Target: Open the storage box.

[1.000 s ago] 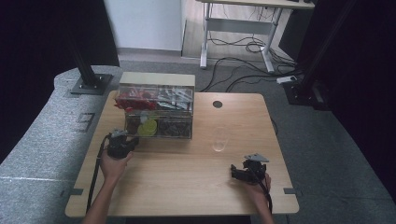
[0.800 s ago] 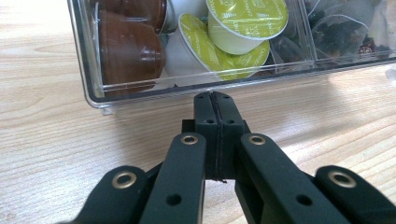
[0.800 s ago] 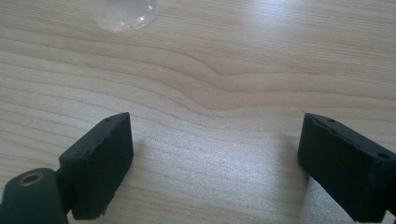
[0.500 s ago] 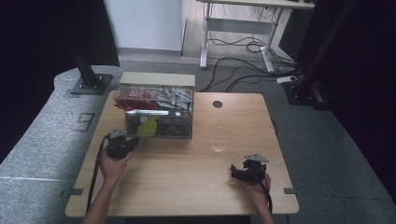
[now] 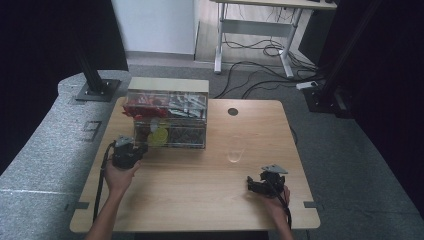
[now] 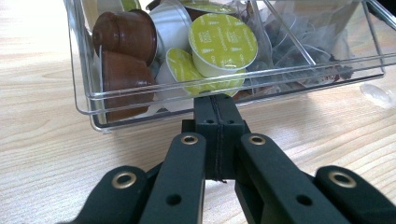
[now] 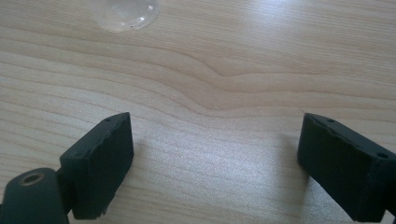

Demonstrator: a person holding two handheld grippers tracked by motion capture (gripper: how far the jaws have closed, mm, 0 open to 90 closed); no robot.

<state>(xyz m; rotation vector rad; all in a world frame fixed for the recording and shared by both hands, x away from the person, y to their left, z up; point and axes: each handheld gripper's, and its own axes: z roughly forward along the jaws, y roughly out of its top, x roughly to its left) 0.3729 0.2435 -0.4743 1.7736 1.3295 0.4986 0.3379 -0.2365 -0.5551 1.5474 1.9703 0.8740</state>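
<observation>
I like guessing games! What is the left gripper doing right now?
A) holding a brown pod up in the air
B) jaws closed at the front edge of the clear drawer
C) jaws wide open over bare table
B: in the left gripper view the left gripper has its jaws pressed together at the front lip of the clear drawer of coffee pods.

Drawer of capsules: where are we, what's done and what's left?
Done: the drawer sits pulled partway out of the clear organizer, capsules exposed. In hand: the left gripper is shut at the drawer's front lip. Left: the right gripper is open and empty over the table; no capsule is out yet, if that's the goal.
</observation>
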